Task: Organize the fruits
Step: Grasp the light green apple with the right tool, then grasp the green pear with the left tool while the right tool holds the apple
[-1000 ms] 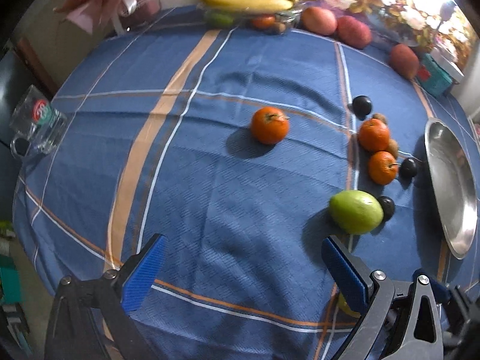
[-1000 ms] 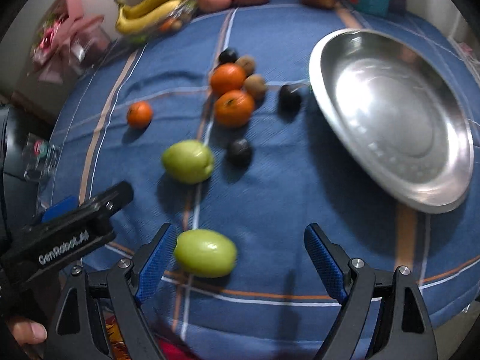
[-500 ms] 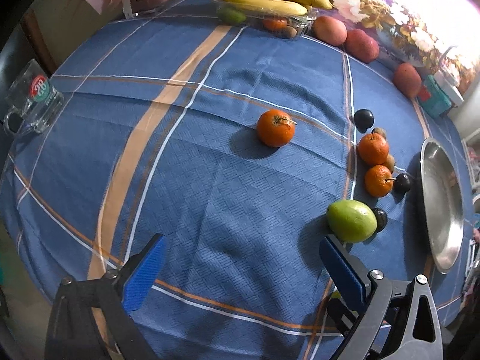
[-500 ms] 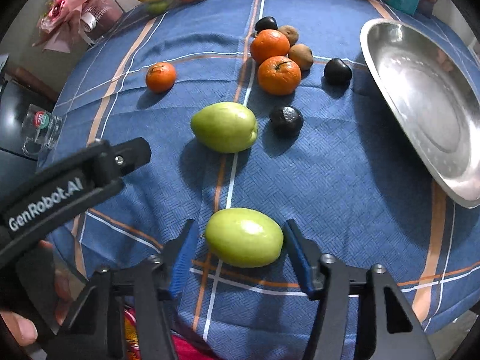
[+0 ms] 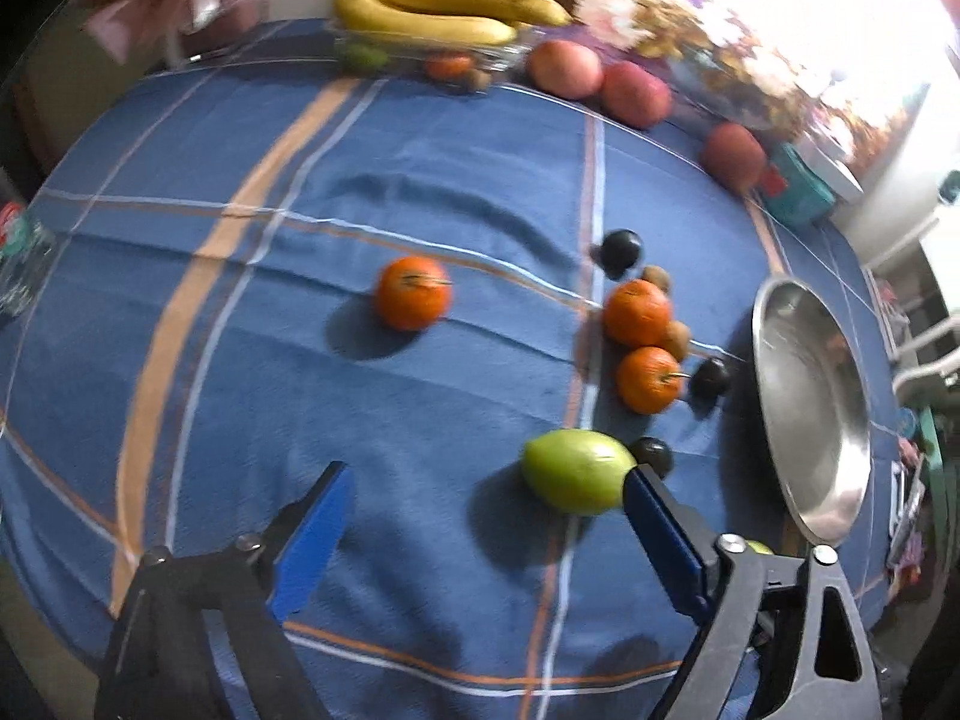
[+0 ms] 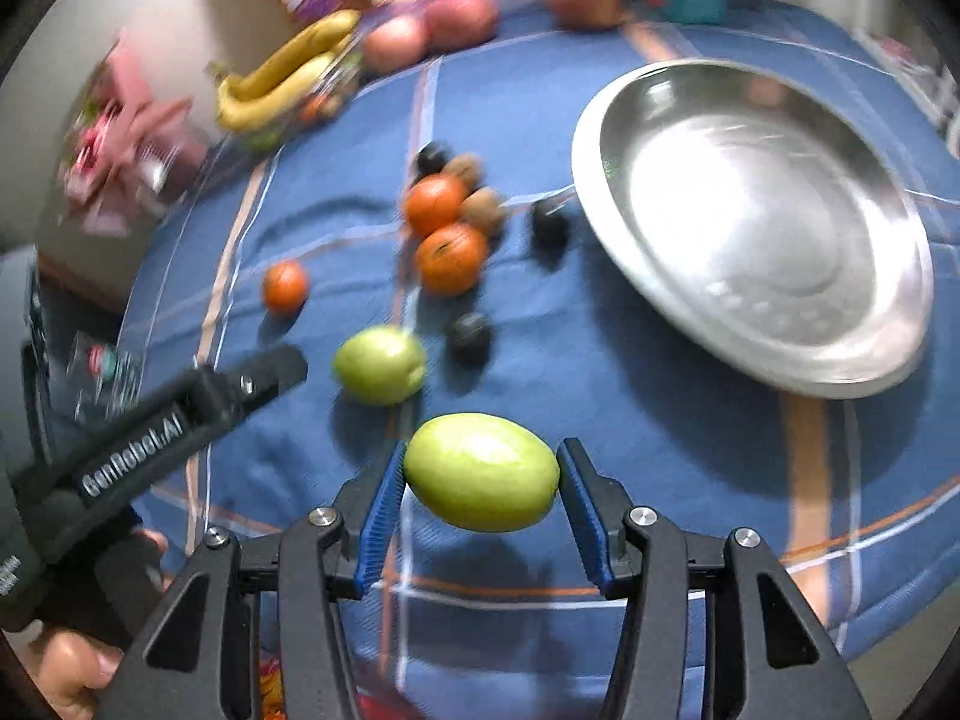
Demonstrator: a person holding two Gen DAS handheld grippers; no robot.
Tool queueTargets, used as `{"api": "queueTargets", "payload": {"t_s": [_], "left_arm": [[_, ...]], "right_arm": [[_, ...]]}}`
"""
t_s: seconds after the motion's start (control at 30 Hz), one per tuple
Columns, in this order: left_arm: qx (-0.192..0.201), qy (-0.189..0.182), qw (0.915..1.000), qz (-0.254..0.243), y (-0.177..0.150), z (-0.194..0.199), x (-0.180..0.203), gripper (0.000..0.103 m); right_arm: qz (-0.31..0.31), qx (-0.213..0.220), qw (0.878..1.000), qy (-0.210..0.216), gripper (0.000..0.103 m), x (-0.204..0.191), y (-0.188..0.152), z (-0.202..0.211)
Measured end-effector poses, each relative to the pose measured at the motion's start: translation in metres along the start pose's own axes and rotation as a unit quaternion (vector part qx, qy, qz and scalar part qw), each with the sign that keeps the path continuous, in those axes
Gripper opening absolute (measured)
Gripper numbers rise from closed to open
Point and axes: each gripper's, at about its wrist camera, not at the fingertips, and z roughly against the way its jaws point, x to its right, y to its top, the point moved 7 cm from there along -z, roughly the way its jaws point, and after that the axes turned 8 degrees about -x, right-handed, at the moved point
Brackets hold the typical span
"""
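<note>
My right gripper (image 6: 480,450) is shut on a green oval fruit (image 6: 480,471) and holds it just above the blue cloth, over its own shadow. A second green fruit (image 5: 573,471) lies on the cloth, touching or just past the right fingertip of my left gripper (image 5: 486,474). That gripper's jaws are closing with nothing between them. Three oranges (image 5: 413,294) (image 5: 636,312) (image 5: 648,378), dark plums (image 5: 621,249) and brown kiwis (image 5: 657,277) lie scattered beyond. An empty steel plate (image 6: 750,228) sits at the right.
Bananas (image 5: 432,6) over a clear tray, red apples (image 5: 564,69) and a teal box (image 5: 798,192) line the far edge. A pink bouquet (image 6: 120,144) is at the back left and a glass mug (image 6: 102,372) at the left edge. A hand (image 6: 72,660) holds the left gripper's handle.
My right gripper closed on the near green fruit and lifted it off the cloth. My left gripper's jaws narrowed, and it moved up to the other green fruit.
</note>
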Motion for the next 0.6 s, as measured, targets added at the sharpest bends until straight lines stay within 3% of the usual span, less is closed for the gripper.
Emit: {"api": "queueTargets", "payload": {"t_s": [0.13, 0.37, 0.5, 0.6], "left_arm": [[-0.017, -0.004, 0.9994, -0.030, 0.002, -0.010, 0.020, 0.081], [-0.032, 0.031, 0.9967, -0.069, 0.006, -0.026, 0.034, 0.069], [-0.047, 0.018, 0.9965, -0.066, 0.007, -0.033, 0.036, 0.066], [-0.049, 0.000, 0.9968, -0.064, 0.010, -0.036, 0.041, 0.055]], "right_arm": [[-0.028, 0.015, 0.999, 0.004, 0.053, 0.016, 0.005, 0.010], [-0.026, 0.014, 1.000, 0.011, 0.053, 0.011, 0.003, 0.008], [-0.017, 0.018, 1.000, 0.012, 0.053, 0.008, 0.006, 0.011], [-0.014, 0.020, 1.000, 0.013, 0.053, 0.010, 0.008, 0.014]]}}
